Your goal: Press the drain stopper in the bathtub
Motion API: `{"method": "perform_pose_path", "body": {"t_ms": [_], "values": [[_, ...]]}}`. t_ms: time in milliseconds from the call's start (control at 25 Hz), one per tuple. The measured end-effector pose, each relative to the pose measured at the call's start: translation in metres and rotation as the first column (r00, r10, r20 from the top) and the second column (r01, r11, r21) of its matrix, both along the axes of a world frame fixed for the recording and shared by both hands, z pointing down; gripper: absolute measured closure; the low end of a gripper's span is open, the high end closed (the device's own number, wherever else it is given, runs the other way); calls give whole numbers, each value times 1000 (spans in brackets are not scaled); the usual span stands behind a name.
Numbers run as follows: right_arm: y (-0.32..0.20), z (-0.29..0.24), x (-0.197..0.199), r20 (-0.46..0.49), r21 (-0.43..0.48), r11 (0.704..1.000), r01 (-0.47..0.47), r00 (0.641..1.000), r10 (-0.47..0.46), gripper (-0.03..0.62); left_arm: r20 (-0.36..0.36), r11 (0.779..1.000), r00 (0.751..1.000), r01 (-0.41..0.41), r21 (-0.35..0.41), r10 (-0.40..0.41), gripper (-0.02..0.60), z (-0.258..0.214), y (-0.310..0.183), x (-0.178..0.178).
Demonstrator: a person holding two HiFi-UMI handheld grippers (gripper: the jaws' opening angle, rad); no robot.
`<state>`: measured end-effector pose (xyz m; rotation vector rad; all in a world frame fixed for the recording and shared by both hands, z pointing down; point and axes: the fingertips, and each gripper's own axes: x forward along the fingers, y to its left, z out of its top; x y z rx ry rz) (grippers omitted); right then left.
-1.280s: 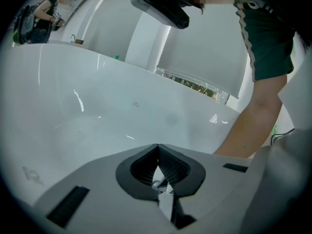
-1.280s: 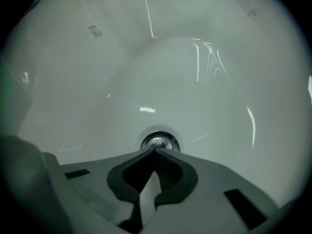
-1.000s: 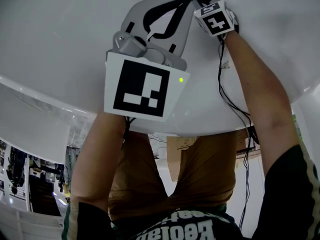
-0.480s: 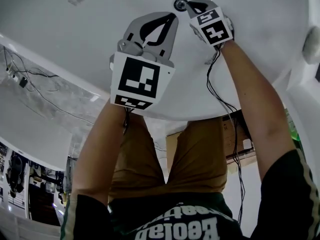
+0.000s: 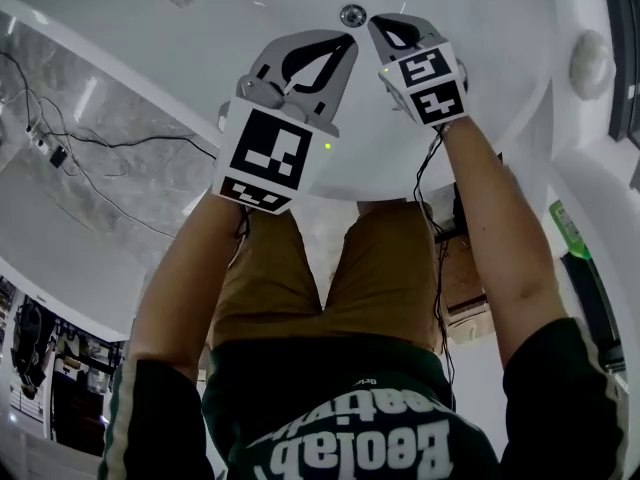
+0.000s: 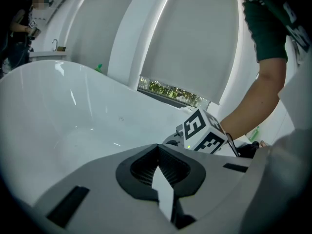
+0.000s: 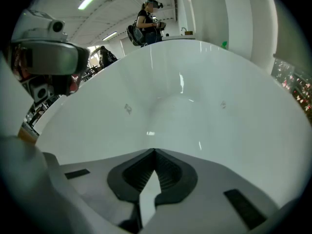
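The round metal drain stopper [image 5: 351, 14] sits in the white bathtub floor [image 5: 200, 58] at the top of the head view. My right gripper [image 5: 374, 20] is shut, and its tip lies just right of the stopper, a small gap apart. My left gripper [image 5: 349, 38] is shut too, with its tip a little below the stopper. Nothing is held in either one. Neither gripper view shows the stopper: the left gripper [image 6: 157, 146] and the right gripper [image 7: 155, 151] each face bare tub wall. The right gripper's marker cube [image 6: 201, 133] appears in the left gripper view.
A round white knob [image 5: 590, 63] sits on the tub's right rim. A green bottle [image 5: 565, 230] stands beyond that rim. Cables [image 5: 60, 148] lie on the marbled floor at the left. A person [image 7: 148, 21] stands far behind the tub.
The right gripper's tip has drawn back from the drain stopper, which it covered a second ago. Both grippers and the stopper sit lower in the head view as the head shifted.
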<state>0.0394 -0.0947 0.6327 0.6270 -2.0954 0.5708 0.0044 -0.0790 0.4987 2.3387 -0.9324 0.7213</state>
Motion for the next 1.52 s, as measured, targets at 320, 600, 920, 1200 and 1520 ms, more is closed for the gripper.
{"method": "perform_pose_path", "body": {"t_ms": [320,600,920,1200,1520], "values": [[7,-109,-1,49,109,994,33,998,-39,580,14,998,999,51,46,-52,572,-68,-1,-9],[10,-193,5,66,161,987,28,997,-39,580,-5,998,1000,23,55,-22,572,-127,15,9],[32,-278,16,125,196,981,-8,992,-17,580,-6,995,1000,17,100,-17,572,-206,27,28],[37,-342,26,173,256,966,-42,985,-3,580,-6,988,1000,-9,152,10,572,-259,35,37],[50,-421,49,266,322,942,-100,964,12,580,-6,972,998,-62,228,65,572,-319,60,58]]}}
